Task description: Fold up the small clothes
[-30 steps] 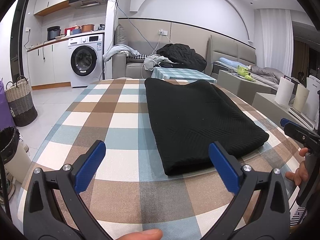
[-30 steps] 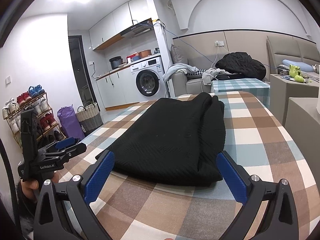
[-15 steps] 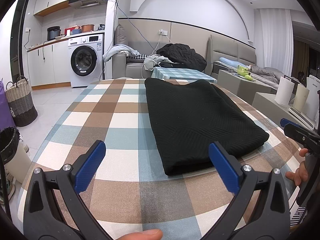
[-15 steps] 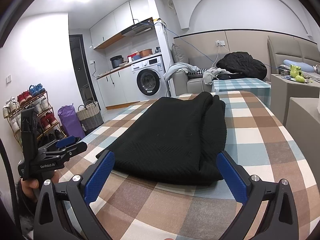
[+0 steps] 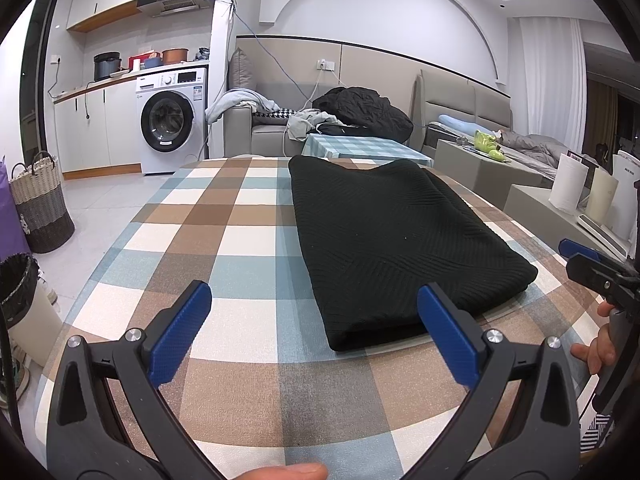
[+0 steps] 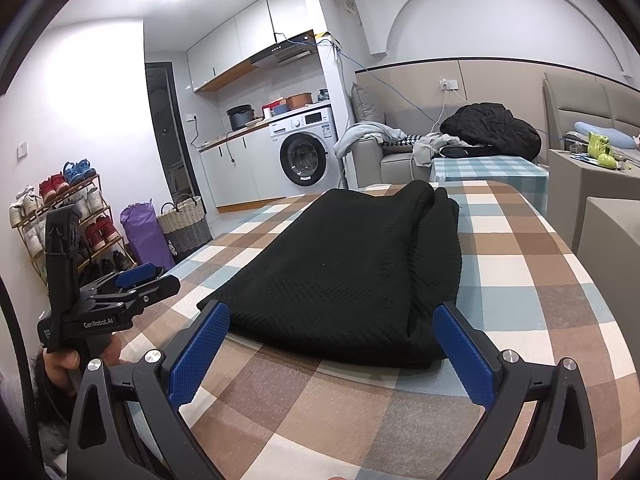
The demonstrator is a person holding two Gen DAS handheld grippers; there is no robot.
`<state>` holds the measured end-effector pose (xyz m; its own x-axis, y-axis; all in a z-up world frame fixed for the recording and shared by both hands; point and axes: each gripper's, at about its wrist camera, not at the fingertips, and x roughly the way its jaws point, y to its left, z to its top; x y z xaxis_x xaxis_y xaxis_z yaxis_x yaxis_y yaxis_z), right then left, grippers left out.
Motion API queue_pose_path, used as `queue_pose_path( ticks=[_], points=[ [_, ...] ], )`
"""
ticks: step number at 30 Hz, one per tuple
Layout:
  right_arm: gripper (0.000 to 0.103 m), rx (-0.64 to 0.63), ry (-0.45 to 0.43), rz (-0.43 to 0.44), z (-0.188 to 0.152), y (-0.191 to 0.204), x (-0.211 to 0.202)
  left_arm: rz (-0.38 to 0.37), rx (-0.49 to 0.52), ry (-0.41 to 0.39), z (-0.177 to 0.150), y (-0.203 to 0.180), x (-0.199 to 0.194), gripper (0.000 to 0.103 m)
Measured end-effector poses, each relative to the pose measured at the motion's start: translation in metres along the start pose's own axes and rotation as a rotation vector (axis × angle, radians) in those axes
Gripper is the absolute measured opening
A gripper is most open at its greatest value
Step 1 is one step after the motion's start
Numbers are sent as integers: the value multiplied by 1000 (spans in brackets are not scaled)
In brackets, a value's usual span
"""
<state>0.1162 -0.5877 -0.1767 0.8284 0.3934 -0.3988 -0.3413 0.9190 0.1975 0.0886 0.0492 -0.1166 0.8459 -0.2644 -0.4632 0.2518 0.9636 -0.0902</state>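
So the black sweater [image 5: 396,240] is lying folded flat on the checkered table [image 5: 224,232], toward its right half, and both the left gripper [image 5: 314,330] and the right gripper [image 6: 332,346] hover just short of its near edge, jaws spread wide, holding nothing.

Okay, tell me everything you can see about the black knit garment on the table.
The black knit garment looks like a ribbed or chevron-textured sweater, already folded into a long, thick rectangle of several layers. It lies flat on the checked tablecloth, toward the table's right side, its length running away from the cameras, folded edge nearest. The stacked layers show along its right edge in the right wrist view. Neither gripper touches it.
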Motion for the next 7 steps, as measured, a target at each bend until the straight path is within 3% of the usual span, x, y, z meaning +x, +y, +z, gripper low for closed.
queue_pose_path(
  ticks=[7],
  points=[
    [103, -1, 1, 3, 0, -1, 0, -2, 1, -1, -1, 0, 1, 102]
  ],
)
